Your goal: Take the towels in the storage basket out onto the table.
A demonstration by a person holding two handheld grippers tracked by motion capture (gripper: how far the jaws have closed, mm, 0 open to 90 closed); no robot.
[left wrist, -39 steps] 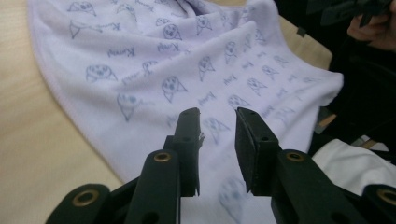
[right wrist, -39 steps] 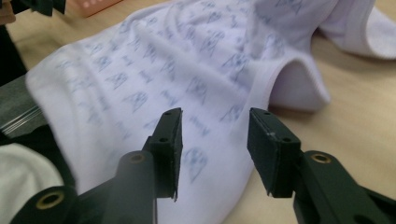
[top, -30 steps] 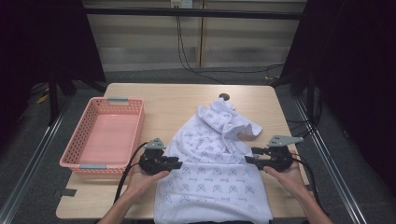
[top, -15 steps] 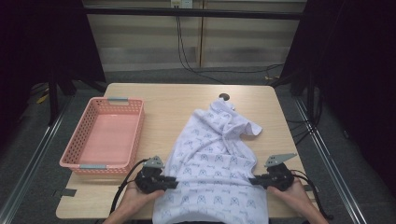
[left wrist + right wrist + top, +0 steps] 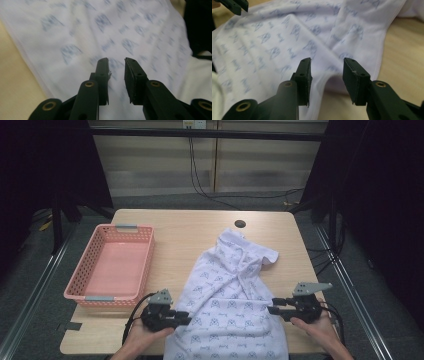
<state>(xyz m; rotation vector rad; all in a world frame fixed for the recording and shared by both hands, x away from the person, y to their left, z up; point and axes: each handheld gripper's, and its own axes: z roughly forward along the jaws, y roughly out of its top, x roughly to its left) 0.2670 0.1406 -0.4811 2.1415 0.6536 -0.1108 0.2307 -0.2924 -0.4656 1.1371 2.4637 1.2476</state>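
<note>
A white garment (image 5: pixel 230 290) with a small blue print lies spread on the wooden table (image 5: pixel 175 225), its lower part hanging over the near edge. My left gripper (image 5: pixel 187 319) sits at its left edge, pointing right. In the left gripper view its jaws (image 5: pixel 116 60) stand a little apart over the cloth (image 5: pixel 75 37); they have just been opening, pinching nothing. My right gripper (image 5: pixel 270 309) is at the garment's right edge, pointing left. Its jaws (image 5: pixel 325 61) have just been opening and stand wide over a fold of cloth (image 5: pixel 274 37), not pressing it.
A pink plastic basket (image 5: pixel 127 227) stands on the left of the table, with nothing in it. A dark round hole (image 5: pixel 240 224) sits near the table's far edge. The other gripper's tips (image 5: pixel 234 5) show at the top left of the right gripper view.
Both grippers drew back toward the near edge, and the garment slid with them and now lies longer and flatter. The right gripper has shifted slightly outward.
</note>
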